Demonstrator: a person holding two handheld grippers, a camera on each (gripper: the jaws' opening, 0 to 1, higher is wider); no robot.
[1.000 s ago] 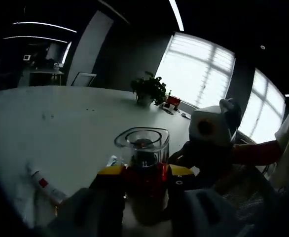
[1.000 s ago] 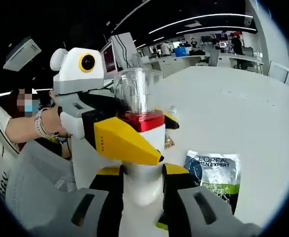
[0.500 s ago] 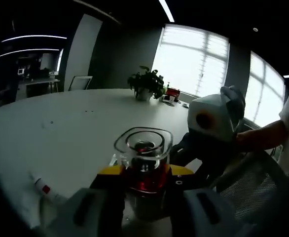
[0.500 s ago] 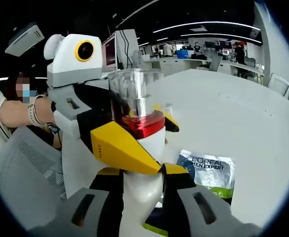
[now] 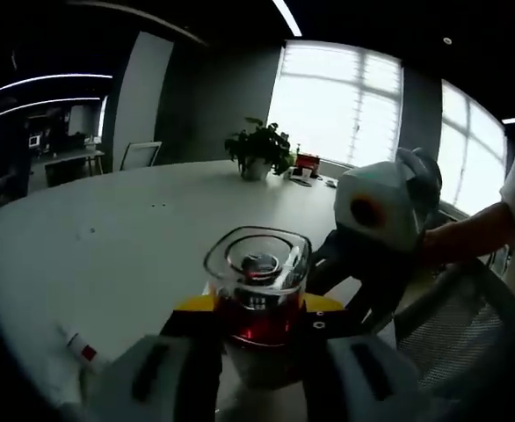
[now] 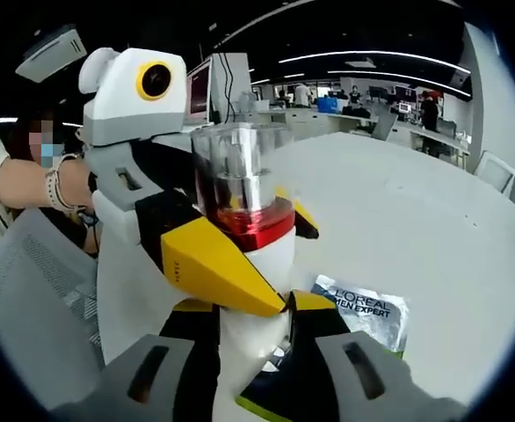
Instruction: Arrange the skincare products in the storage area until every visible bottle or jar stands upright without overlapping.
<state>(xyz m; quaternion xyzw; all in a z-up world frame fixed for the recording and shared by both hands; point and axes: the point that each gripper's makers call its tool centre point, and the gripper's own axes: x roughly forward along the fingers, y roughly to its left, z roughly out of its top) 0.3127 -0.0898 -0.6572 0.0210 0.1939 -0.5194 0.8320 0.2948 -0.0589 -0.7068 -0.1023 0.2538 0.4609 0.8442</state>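
Both tongs are clamping the same bottle [image 6: 244,255], and you are holding it upright above the white table [image 6: 433,229], lifted clear of the tabletop.

Right tongs [image 6: 250,325]: in the right gripper view your yellow-tipped jaws are closing on the bottle's white body low down, one jaw on each side, no gap showing. The left tongs [image 6: 231,264] are coming in from the left of that view, pinching the bottle higher up, just under the red band. Above the band a clear cap [image 6: 240,171] is standing straight.

Left tongs [image 5: 256,321]: in the left gripper view the jaws are pressing against the red part of the bottle [image 5: 257,308] from both sides, and you are looking down into the open-looking rim of the clear cap [image 5: 257,255].

On the table, just beyond the bottle on its right in the right gripper view, a silver sachet [image 6: 363,308] printed L'OREAL MEN EXPERT is lying flat. In the left gripper view a white tube [image 5: 80,347] with a red mark is lying on its side near the table's near edge, left of the tongs. A potted plant [image 5: 259,151] is sitting at the far edge.
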